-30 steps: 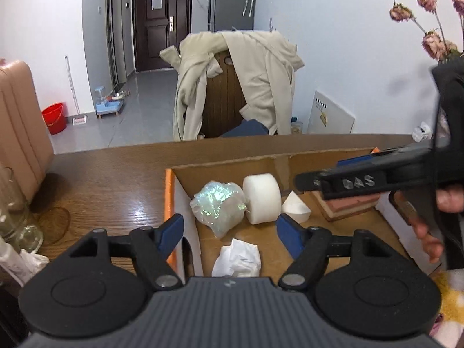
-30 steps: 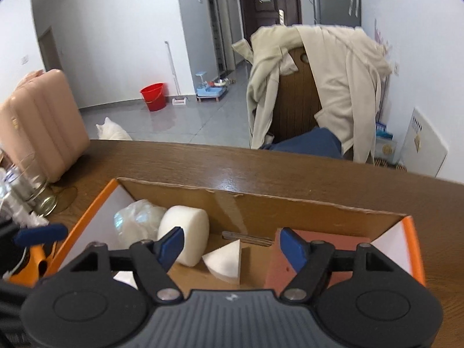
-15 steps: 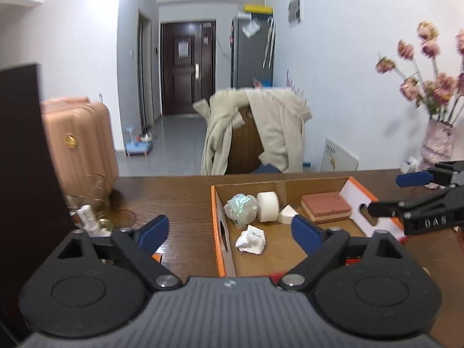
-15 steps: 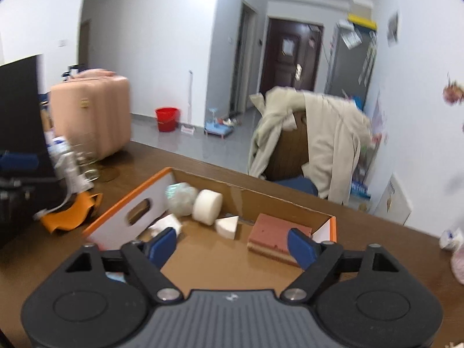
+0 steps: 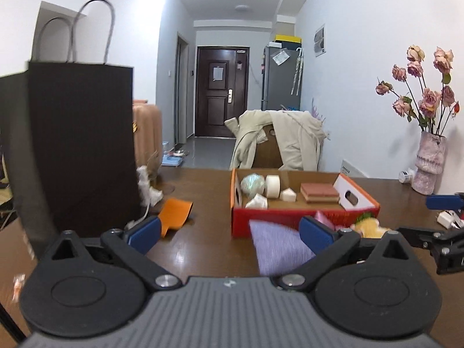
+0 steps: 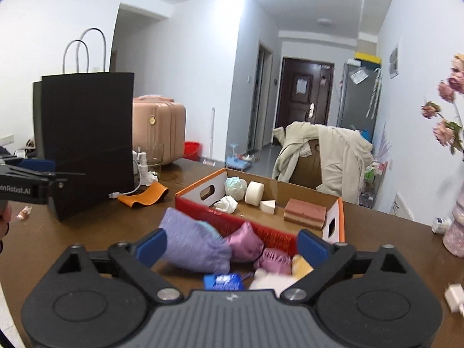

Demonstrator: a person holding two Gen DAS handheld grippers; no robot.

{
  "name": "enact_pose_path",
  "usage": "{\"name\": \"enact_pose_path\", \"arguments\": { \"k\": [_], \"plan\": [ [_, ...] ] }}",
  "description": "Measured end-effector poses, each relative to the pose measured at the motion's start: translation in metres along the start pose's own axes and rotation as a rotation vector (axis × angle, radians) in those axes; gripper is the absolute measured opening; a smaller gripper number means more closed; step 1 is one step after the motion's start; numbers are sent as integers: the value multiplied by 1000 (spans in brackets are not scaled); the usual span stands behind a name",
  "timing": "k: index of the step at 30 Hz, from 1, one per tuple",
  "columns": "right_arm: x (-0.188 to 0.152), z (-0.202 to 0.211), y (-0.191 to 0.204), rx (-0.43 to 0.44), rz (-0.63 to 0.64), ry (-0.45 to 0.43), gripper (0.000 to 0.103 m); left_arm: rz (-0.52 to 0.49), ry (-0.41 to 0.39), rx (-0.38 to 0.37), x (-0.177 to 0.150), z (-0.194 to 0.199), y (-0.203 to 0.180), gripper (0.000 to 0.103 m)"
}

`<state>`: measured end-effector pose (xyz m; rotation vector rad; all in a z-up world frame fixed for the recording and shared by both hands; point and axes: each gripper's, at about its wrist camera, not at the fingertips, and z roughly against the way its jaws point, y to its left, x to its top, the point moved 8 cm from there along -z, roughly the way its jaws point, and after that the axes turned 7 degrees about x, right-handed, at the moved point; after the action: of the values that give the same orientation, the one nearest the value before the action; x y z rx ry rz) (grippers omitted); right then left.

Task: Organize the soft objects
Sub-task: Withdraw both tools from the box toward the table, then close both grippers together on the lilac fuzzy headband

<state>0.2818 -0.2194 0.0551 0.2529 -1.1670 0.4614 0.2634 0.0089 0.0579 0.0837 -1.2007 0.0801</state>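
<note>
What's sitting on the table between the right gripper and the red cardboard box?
In the right wrist view, a lilac pouch, pink satin pouches and a blue packet lie between the empty, opening right gripper and the box.

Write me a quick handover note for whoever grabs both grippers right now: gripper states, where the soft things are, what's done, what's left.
Left gripper: jaws opening, nothing between them, hovering over the table short of the box.
Right gripper: jaws opening, gripping nothing, above the loose pile.
In the cardboard box: iridescent wad, white foam cylinder, white foam wedge, crumpled tissue, reddish sponge block.
On the table in front of the box: purple pouch, pink satin pouch, a mauve ruffled piece, a yellow soft item, a blue packet.
Left to do: move the loose soft pieces into the box.
</note>
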Motion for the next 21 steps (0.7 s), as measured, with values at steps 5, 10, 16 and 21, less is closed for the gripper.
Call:
{"name": "enact_pose_path", "arguments": {
  "k": [5,10,16,21],
  "plan": [
    [-40,24,22,-33,-1,5,98,42,40,25,-33,24,11,103],
    [-72,34,27,-28,-57,46,98,23,65,68,-50,32,19,103],
    [-81,38,22,-33,-69,60,98,28,79,86,-52,29,19,103],
    [-84,34,18,-21,-74,70,98,17,85,91,-49,24,14,103]
  ]
}}
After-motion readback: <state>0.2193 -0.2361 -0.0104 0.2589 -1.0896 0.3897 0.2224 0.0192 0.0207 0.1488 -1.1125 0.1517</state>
